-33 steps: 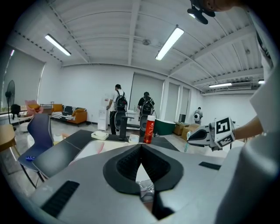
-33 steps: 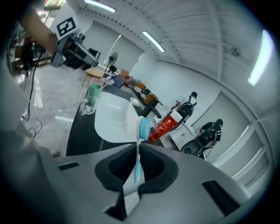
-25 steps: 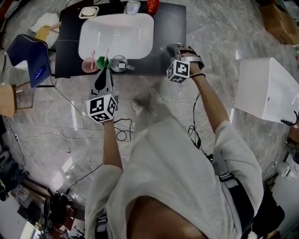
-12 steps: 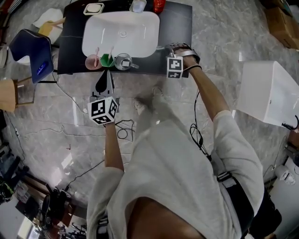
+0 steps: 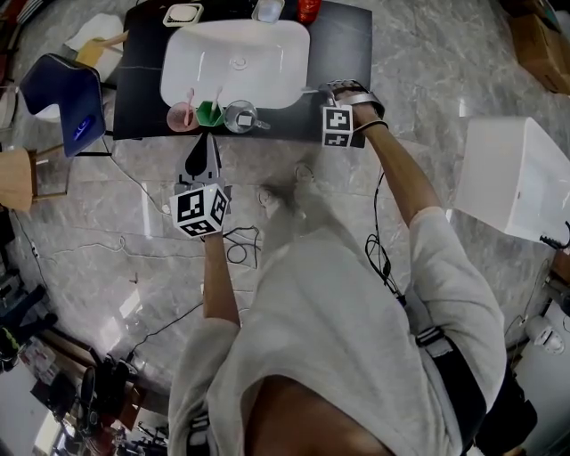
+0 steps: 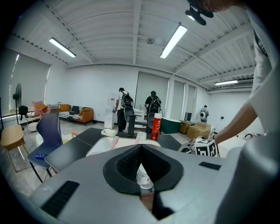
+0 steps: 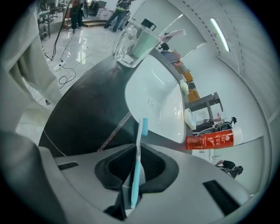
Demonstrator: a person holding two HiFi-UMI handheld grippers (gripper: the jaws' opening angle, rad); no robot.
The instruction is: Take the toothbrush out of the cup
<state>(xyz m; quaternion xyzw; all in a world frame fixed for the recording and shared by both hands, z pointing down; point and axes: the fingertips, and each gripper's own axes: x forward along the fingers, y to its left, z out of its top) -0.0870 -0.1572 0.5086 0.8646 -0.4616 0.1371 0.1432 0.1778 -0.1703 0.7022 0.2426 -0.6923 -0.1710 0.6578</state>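
The toothbrush (image 7: 138, 162) is out of the cup. Its light-blue handle is pinched between the jaws of the right gripper (image 7: 138, 148), and the bristled head is pointed up past the tips. That gripper is held over the front right part of the dark counter (image 5: 343, 53), just right of the white basin (image 5: 236, 76), and is tilted steeply down towards the top.

The glass cup (image 5: 239, 116) is seen at the front edge of the counter, just before the basin's rim and well apart from the brush. A green cup (image 5: 210, 113) is set beside it on the left, and a pink cup (image 5: 181, 117) is next along. All three are lined up along that front edge.

The left gripper (image 5: 207, 138) is held off the counter, just short of the front edge and aimed at the cups. Its jaws are pressed together at the tips and nothing is clamped. Only a bit of clear glass is glimpsed through the hollow behind them.

At the back edge a red bottle (image 5: 308, 9) is stood behind the basin, and a pale soap dish (image 5: 183, 15) is placed near the back left corner.
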